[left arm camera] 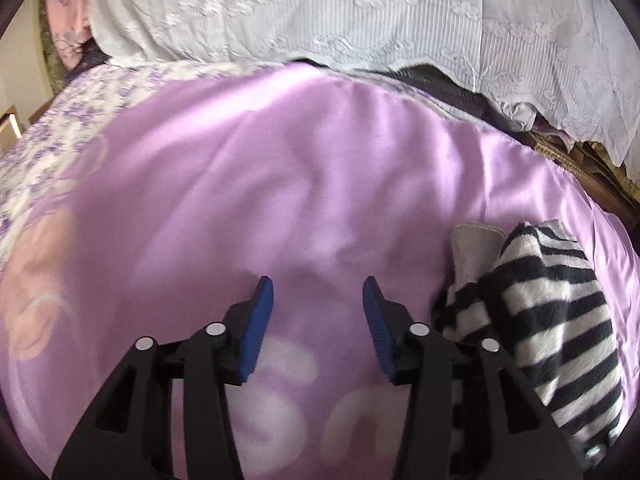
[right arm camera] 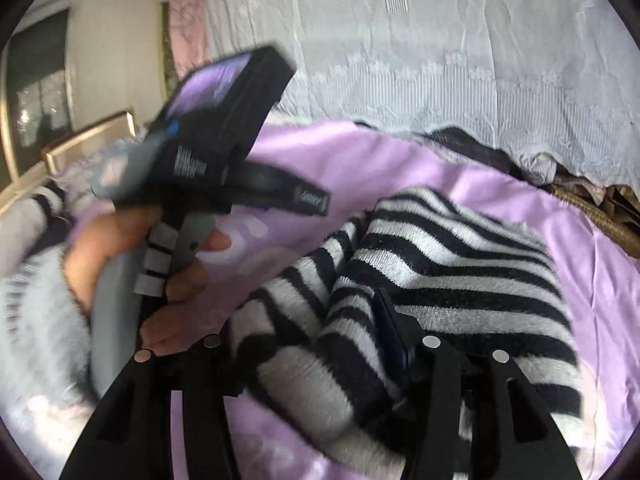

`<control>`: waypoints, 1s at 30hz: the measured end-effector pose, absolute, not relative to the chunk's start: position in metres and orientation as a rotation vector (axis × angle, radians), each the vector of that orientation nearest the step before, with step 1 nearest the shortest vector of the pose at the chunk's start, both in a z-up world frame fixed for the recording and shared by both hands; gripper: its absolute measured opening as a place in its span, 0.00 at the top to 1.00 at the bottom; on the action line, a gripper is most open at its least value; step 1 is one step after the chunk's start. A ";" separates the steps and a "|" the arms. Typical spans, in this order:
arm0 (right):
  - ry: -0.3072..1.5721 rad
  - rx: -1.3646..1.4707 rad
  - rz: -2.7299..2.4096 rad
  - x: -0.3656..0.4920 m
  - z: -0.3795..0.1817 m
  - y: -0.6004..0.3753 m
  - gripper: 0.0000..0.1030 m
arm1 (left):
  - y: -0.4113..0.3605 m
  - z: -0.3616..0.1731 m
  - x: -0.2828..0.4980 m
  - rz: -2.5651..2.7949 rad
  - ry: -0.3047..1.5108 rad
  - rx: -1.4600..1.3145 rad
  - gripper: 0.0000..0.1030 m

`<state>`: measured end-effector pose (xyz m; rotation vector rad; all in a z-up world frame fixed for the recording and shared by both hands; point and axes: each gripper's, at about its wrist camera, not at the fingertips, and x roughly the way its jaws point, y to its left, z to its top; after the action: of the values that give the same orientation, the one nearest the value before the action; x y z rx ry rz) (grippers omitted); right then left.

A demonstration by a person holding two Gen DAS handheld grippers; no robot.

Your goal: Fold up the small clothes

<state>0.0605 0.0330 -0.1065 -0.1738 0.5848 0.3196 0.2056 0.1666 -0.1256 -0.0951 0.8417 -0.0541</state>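
striped garment (right arm camera: 440, 248) bunched between parted right hand-held gripper (right arm camera: 320, 344) fingers, unpinched; left hand-held gripper (left arm camera: 318, 300) parted, empty, garment beside.

There is one stripy black-and-white piece of clothing (right arm camera: 440, 248), lying at about 4 o'clock in the left wrist view. One small pale cloth (left arm camera: 474, 246) peeks out beside it, at 3 o'clock there. There is one big purple sheet (left arm camera: 280, 184) under everything. One white lace cover (left arm camera: 360, 12) hangs along the top, at 12 o'clock. One pink flowery pillow (left arm camera: 66, 20) sits at 10 o'clock. There are two grippers: the left gripper (left arm camera: 318, 312) and the right gripper (right arm camera: 320, 344). One hand (right arm camera: 120, 248) shows, at 9 o'clock in the right wrist view.
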 end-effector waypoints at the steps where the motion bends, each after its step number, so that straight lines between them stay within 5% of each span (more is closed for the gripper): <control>1: 0.567 -0.158 0.342 0.053 -0.097 0.025 0.47 | 0.171 -0.122 0.202 -0.052 0.829 -0.105 0.51; 10: 0.446 -0.066 0.425 -0.001 -0.050 -0.039 0.45 | 0.154 -0.073 0.128 -0.103 0.676 -0.075 0.36; 11: 0.449 -0.072 0.395 -0.001 -0.051 -0.044 0.47 | 0.149 -0.071 0.122 -0.121 0.677 -0.072 0.36; 13: 0.492 -0.048 0.304 0.013 -0.056 -0.063 0.76 | 0.139 -0.071 0.109 -0.169 0.690 -0.064 0.35; 15: 0.530 0.025 0.257 0.025 -0.060 -0.080 0.88 | 0.121 -0.070 0.095 -0.206 0.686 -0.026 0.34; 22: 0.725 0.080 0.268 0.046 -0.119 -0.097 0.96 | 0.088 -0.154 0.092 -0.085 0.847 0.072 0.04; 30: 0.651 0.083 0.275 0.039 -0.078 -0.100 0.94 | 0.105 -0.115 0.083 -0.108 0.783 -0.019 0.13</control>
<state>0.0388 -0.1003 -0.0776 0.0834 0.6509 0.2746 0.0832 0.1046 -0.1149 -0.0193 0.7827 -0.1075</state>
